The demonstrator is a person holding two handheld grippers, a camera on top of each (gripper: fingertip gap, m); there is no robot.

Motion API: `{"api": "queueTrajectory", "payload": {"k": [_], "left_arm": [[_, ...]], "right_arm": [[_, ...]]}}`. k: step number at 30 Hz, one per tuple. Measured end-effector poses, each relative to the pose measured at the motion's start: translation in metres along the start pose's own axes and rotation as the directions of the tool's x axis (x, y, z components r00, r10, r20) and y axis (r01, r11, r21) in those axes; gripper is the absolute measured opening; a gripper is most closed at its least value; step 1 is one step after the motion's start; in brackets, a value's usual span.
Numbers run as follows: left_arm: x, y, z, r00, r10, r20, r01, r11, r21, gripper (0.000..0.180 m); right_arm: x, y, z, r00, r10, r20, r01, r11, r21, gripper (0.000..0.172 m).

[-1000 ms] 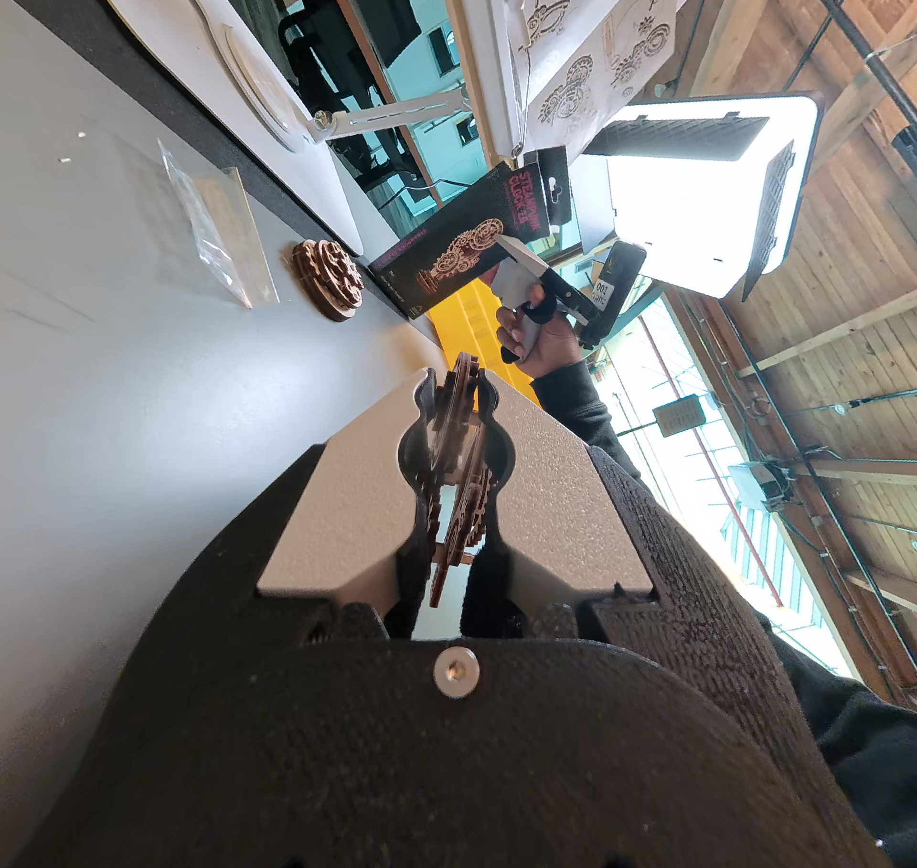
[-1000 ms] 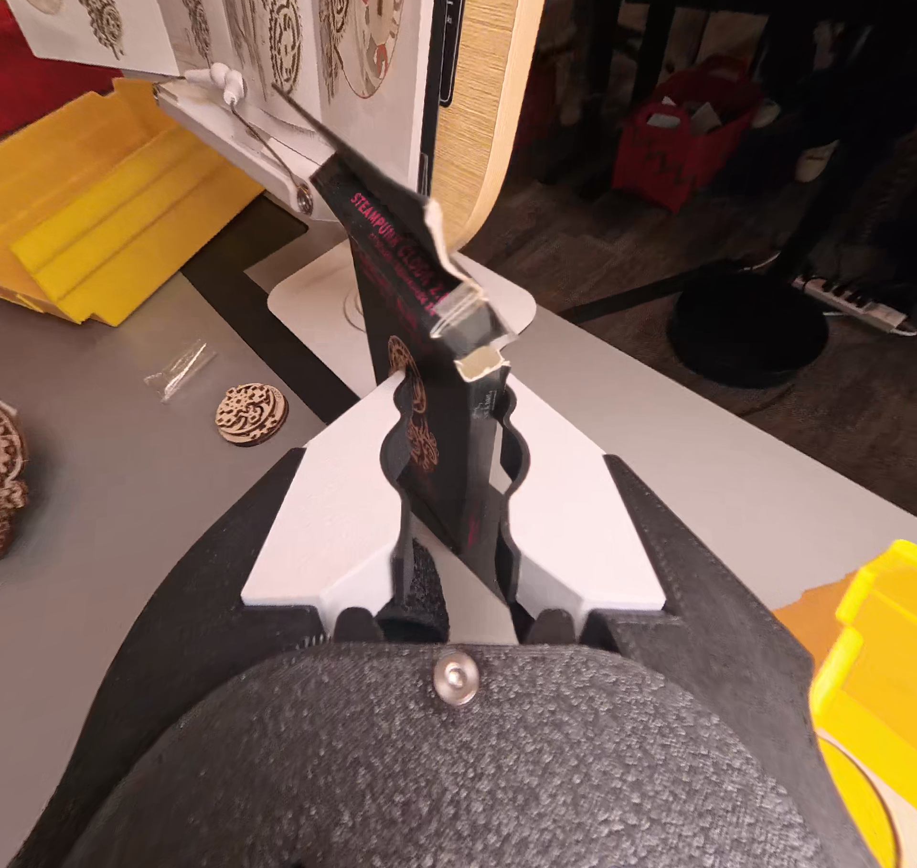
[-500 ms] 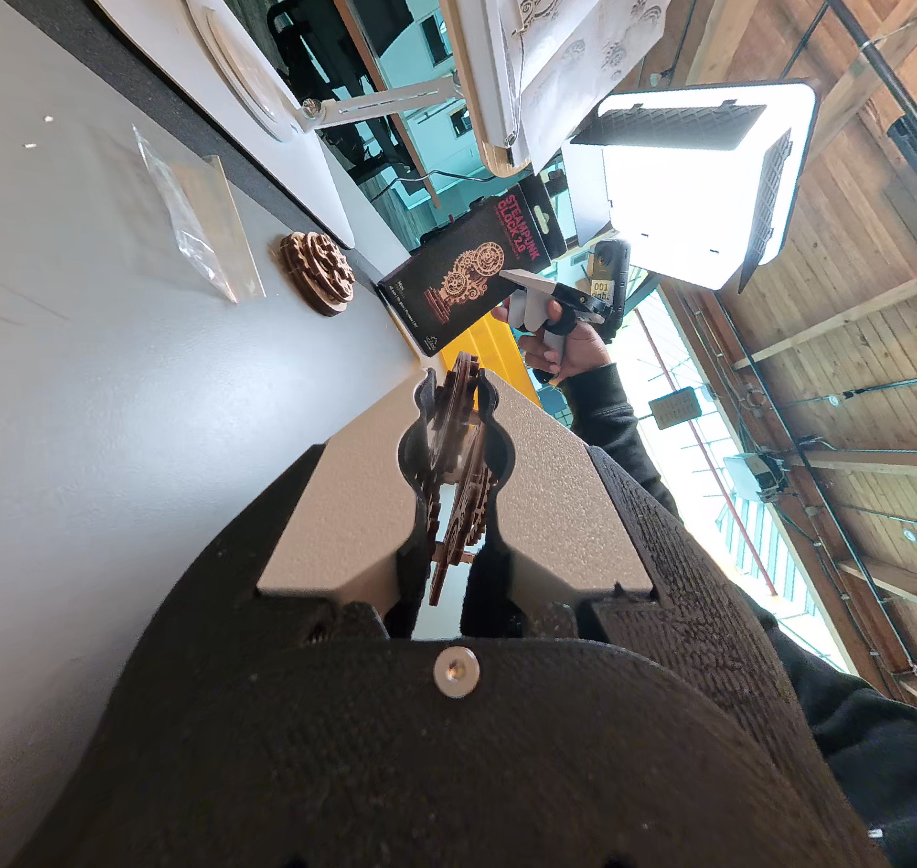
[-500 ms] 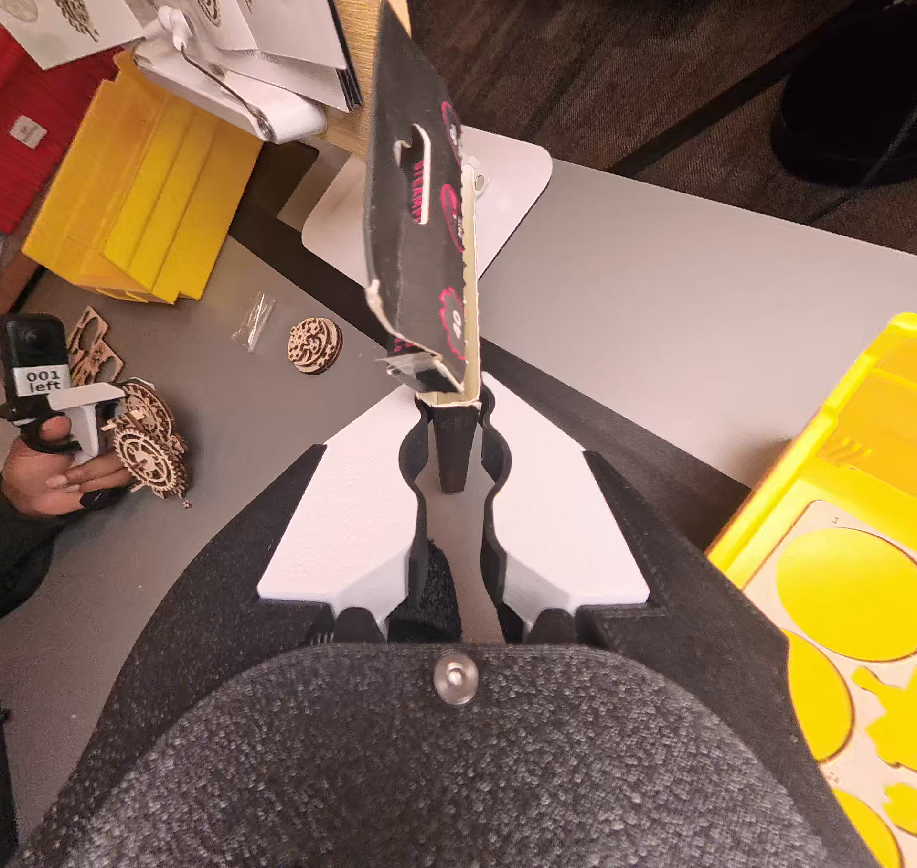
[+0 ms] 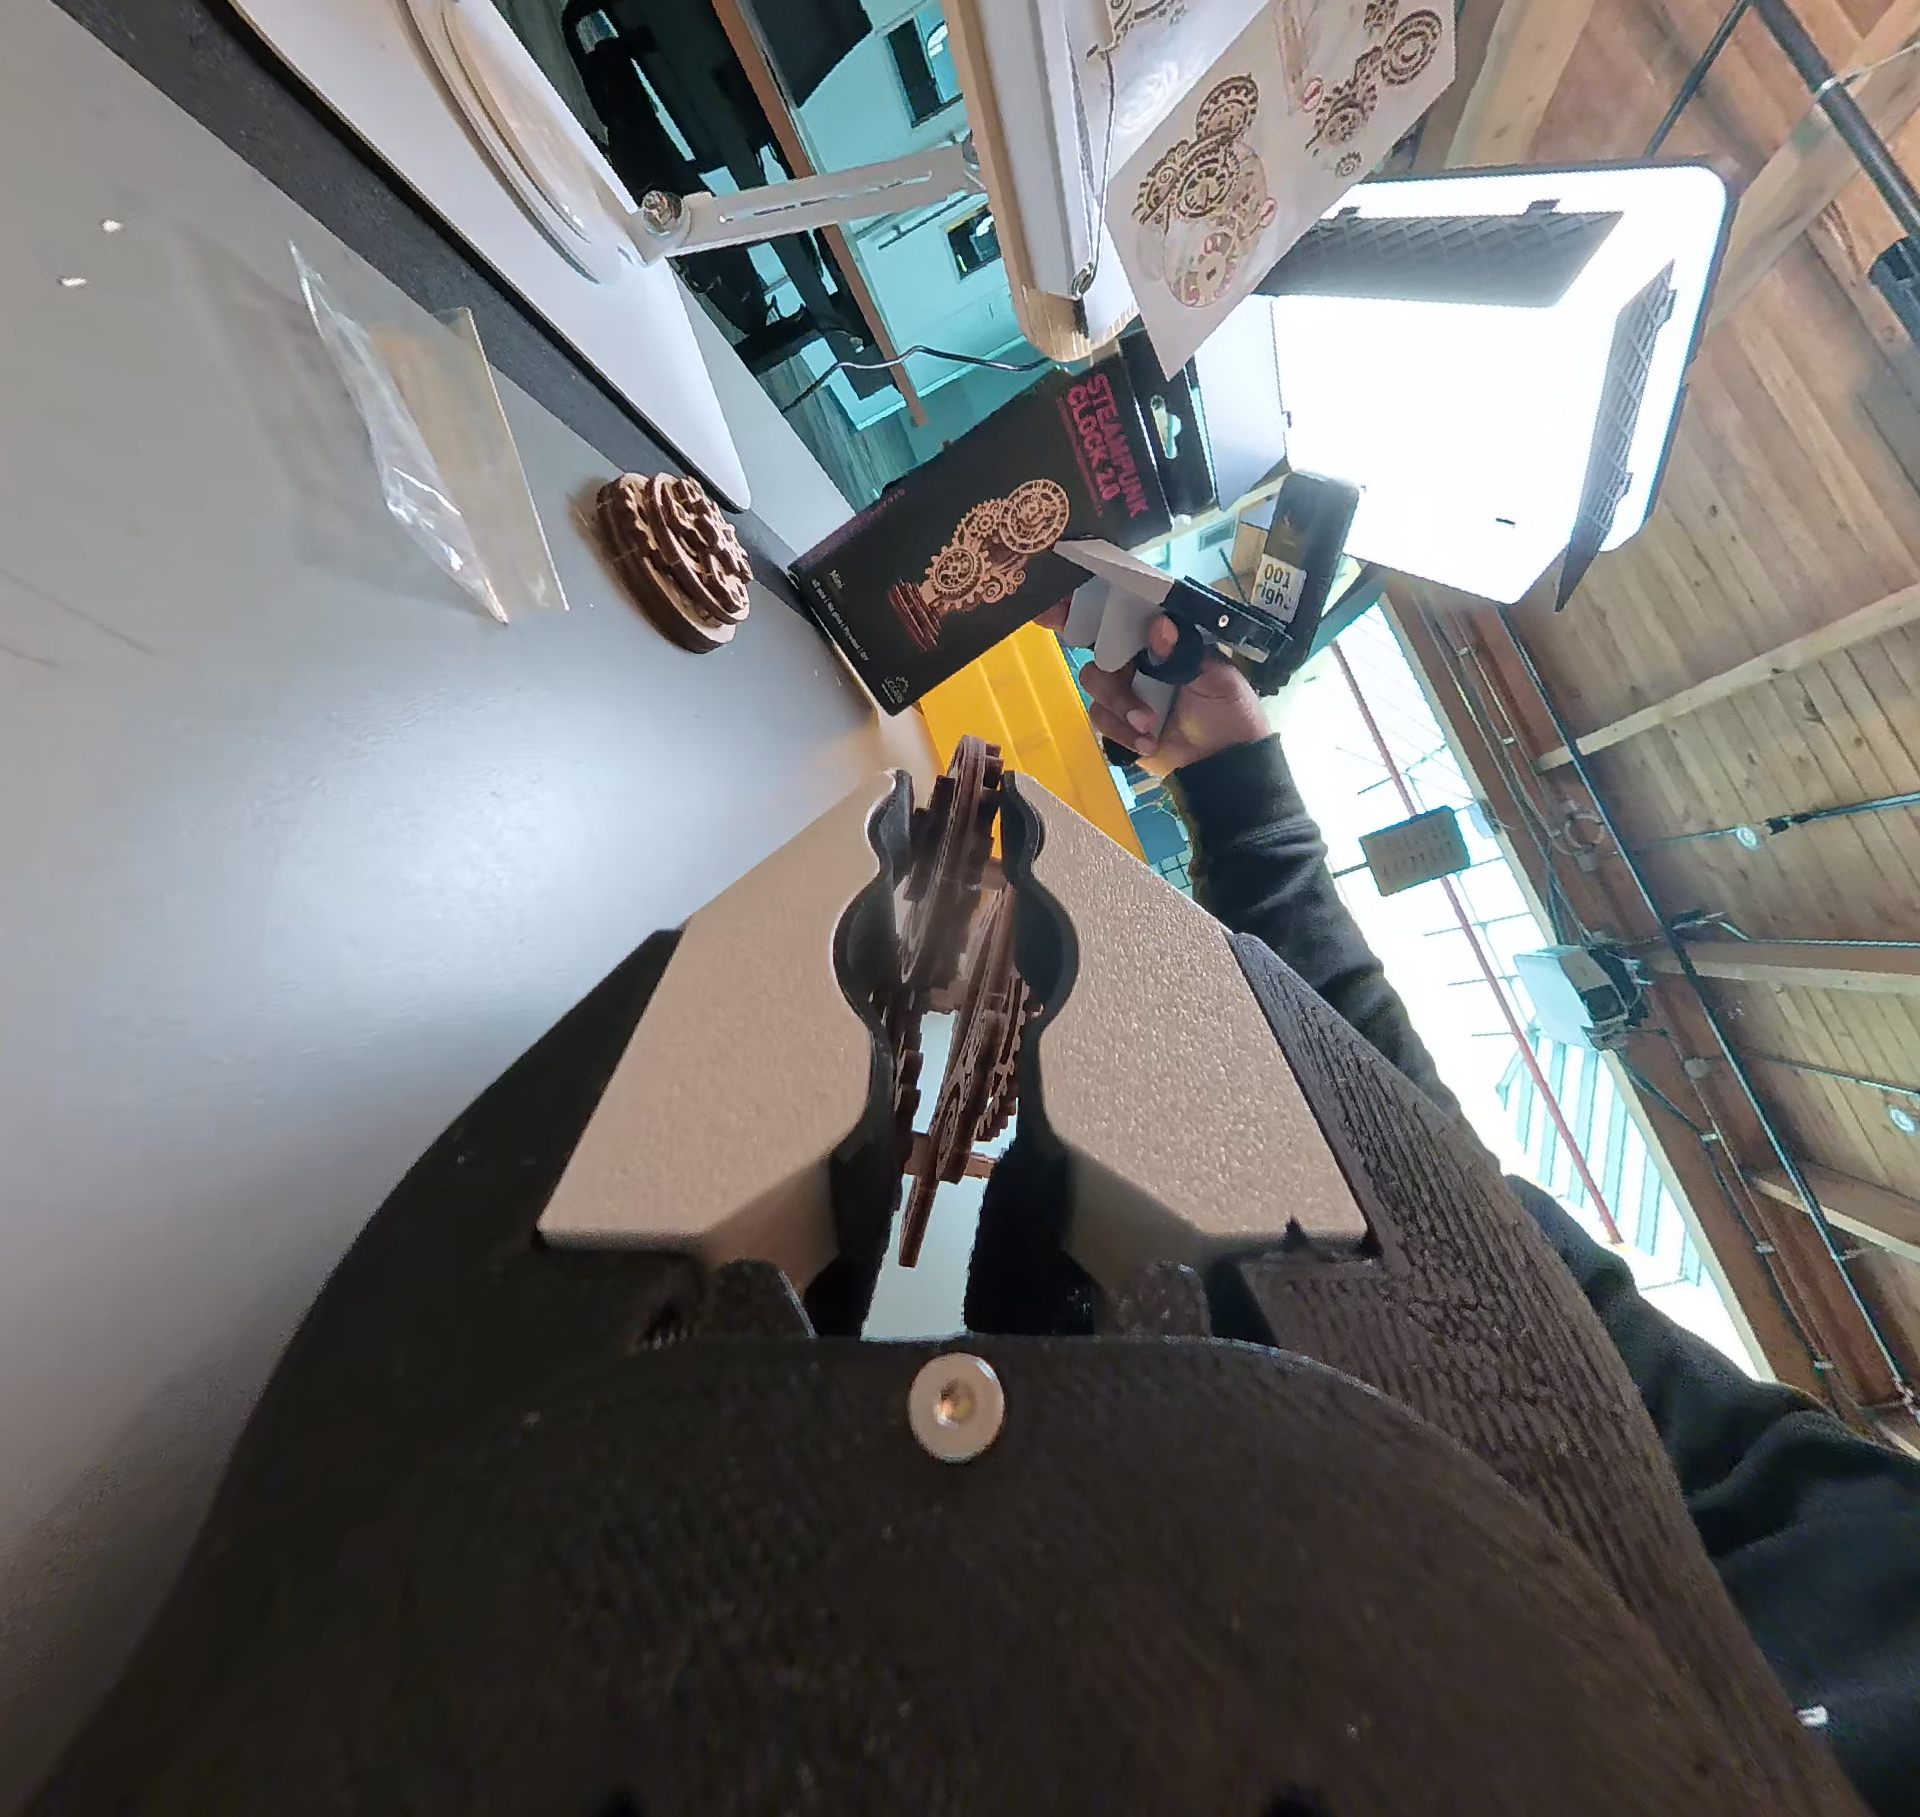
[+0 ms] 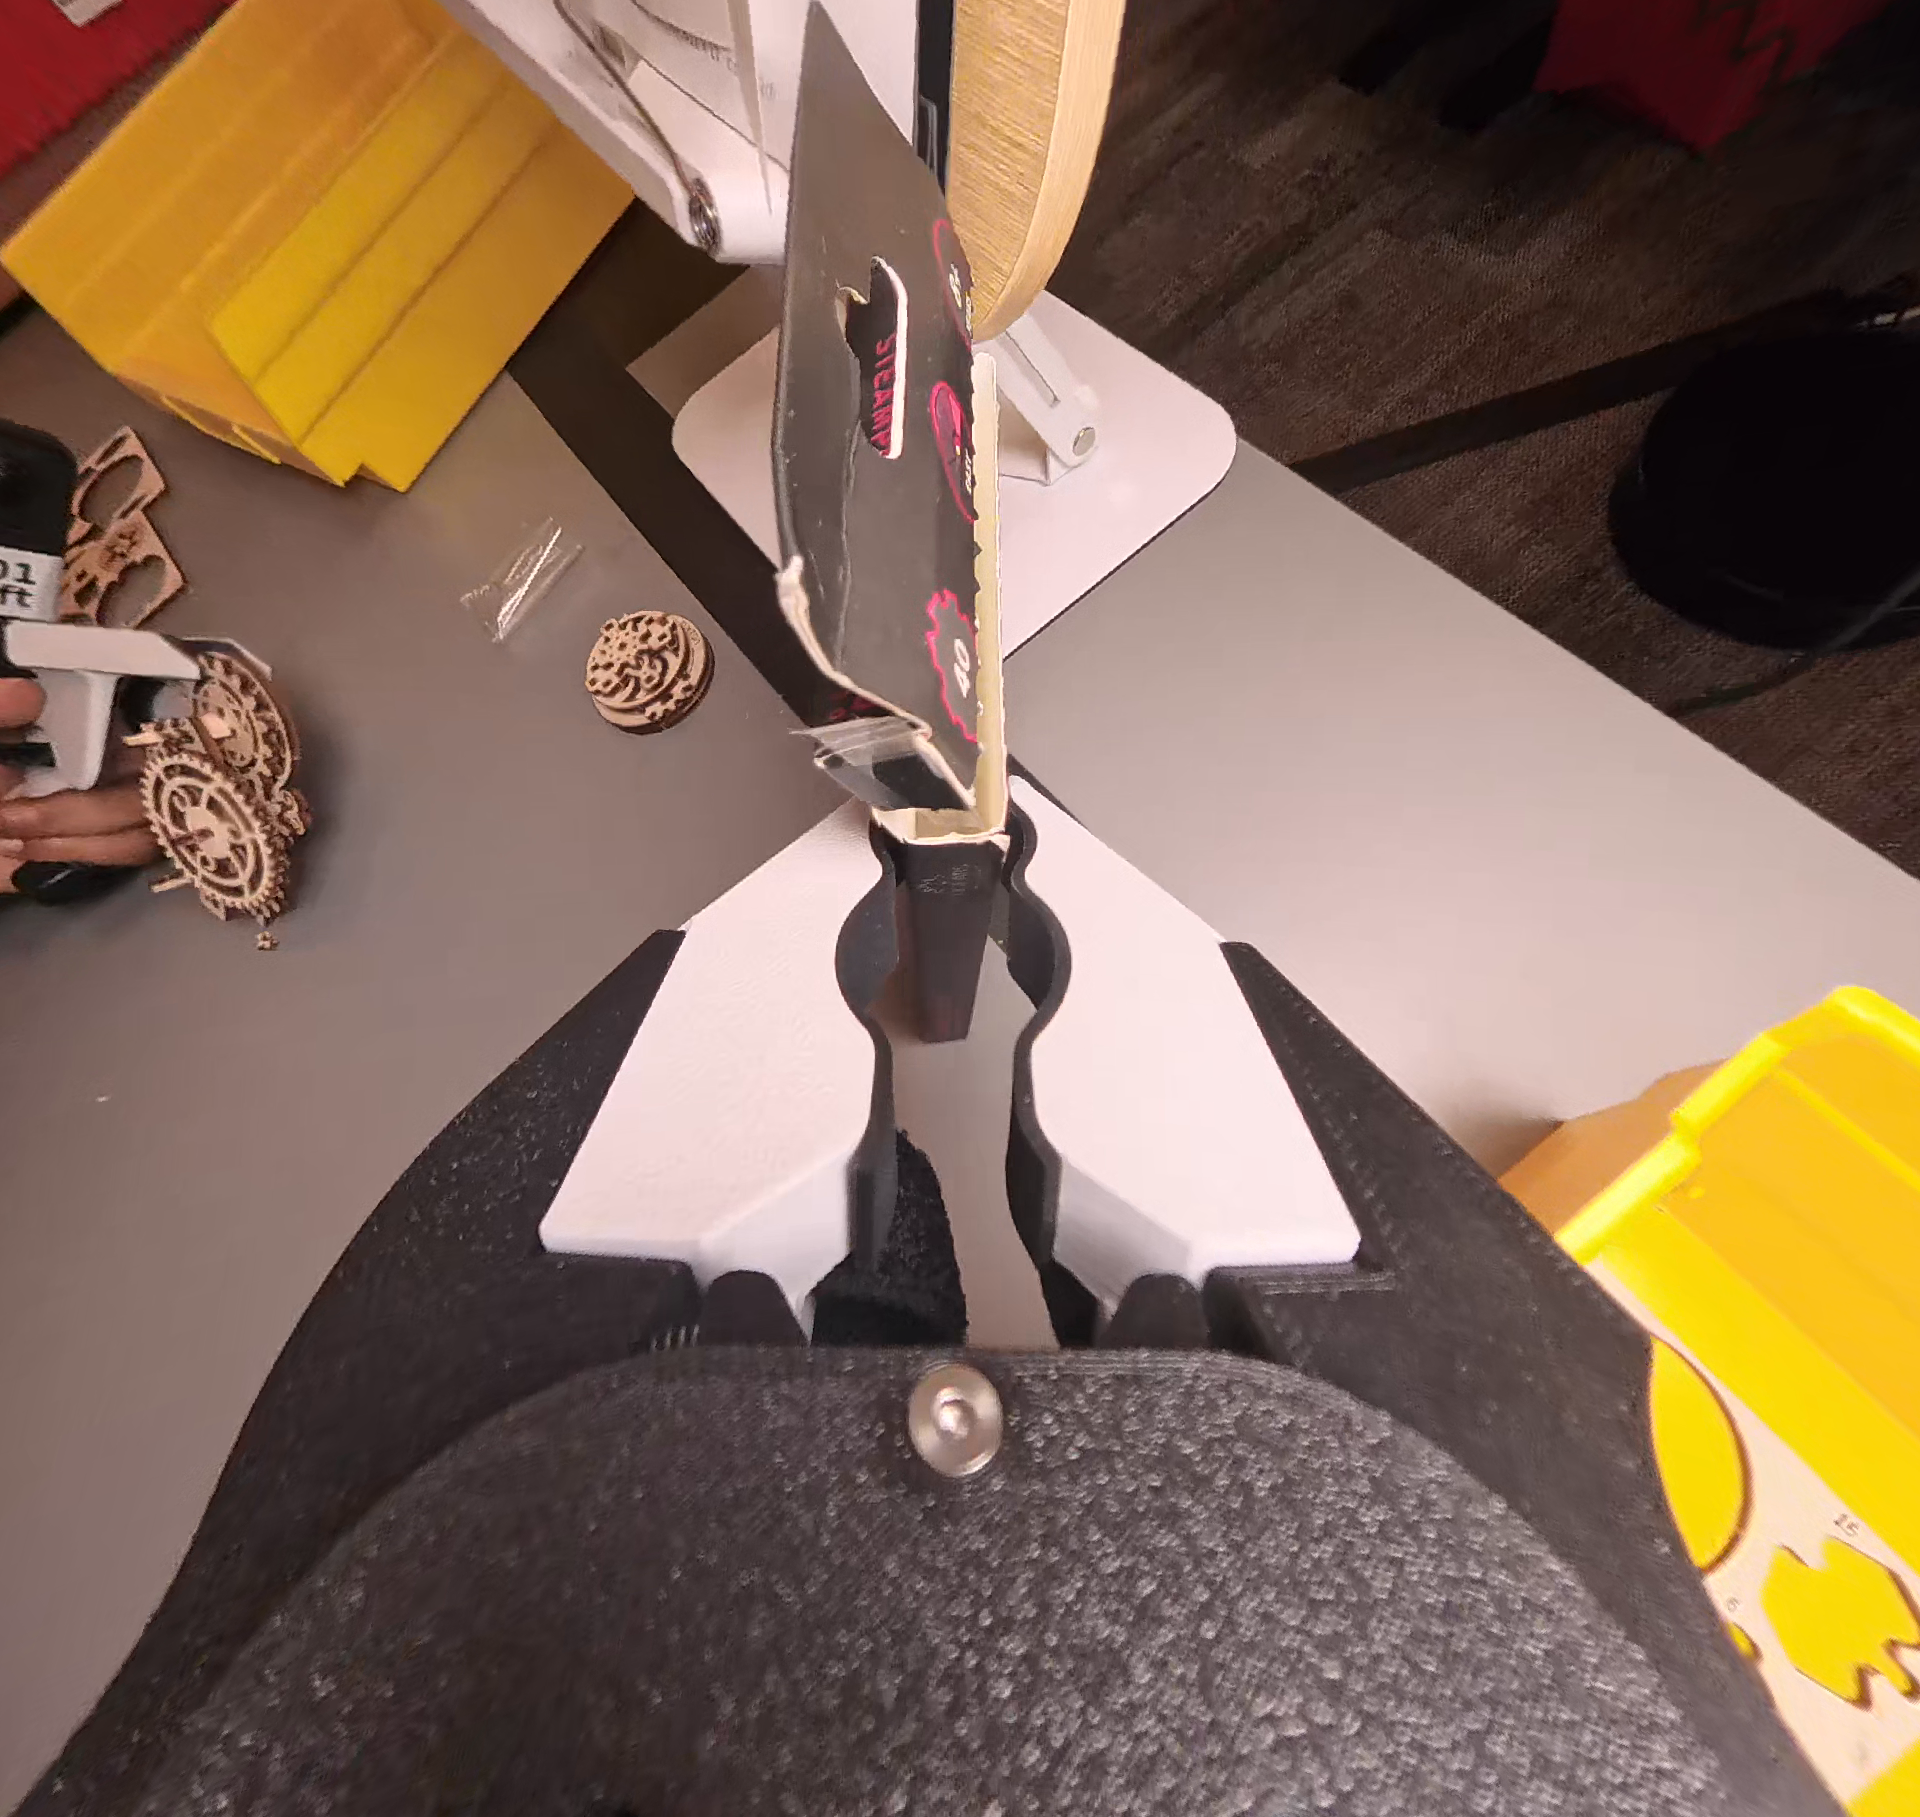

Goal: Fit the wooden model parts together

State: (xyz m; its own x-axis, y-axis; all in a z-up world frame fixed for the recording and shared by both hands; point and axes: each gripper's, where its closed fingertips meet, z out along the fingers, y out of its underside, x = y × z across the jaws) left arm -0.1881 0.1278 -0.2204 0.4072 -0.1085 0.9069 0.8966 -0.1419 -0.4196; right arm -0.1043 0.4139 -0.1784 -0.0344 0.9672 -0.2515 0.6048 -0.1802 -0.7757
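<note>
Two clamps | left gripper (image 5: 951, 811) pinching wooden gear assembly (image 6: 223, 791), left of round gear disc (image 6: 649, 671) | right gripper (image 6: 940, 827) nipping black kit box (image 6: 894, 520), right of disc | advice: park box clear of disc, keep gears squeezed flat.

Bright light panel (image 5: 1475, 365) glares, blown out; fisheye edges; near tongs soft.

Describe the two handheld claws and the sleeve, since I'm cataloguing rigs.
Each claw, left and right, has white wedge fingers with black scalloped pads on a black textured body with a silver screw. Each has a white grip and a labelled black camera block. The sleeve is black.
</note>
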Motion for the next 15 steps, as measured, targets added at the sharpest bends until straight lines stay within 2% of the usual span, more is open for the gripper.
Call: {"api": "queueTrajectory", "payload": {"k": [3,6,12,15], "left_arm": [[0.001,0.001,0.000,1.000,0.005,0.000,-0.005,1.000,-0.001,0.015],[0.000,-0.001,-0.001,1.000,0.004,0.001,-0.004,1.000,0.005,0.015],[0.001,-0.002,-0.001,1.000,0.013,0.000,-0.013,1.000,0.007,0.015],[0.002,-0.001,-0.001,1.000,0.016,-0.002,-0.016,1.000,0.004,0.015]], "right_arm": [[0.007,-0.003,0.004,1.000,-0.003,-0.020,0.002,0.999,-0.039,0.017],[0.017,-0.007,0.007,0.997,-0.021,-0.070,0.018,0.999,-0.048,0.030],[0.029,-0.026,-0.004,0.977,-0.050,-0.206,0.072,0.992,0.103,0.048],[0.033,-0.029,-0.012,0.961,-0.060,-0.272,0.097,0.988,0.122,0.060]]}}
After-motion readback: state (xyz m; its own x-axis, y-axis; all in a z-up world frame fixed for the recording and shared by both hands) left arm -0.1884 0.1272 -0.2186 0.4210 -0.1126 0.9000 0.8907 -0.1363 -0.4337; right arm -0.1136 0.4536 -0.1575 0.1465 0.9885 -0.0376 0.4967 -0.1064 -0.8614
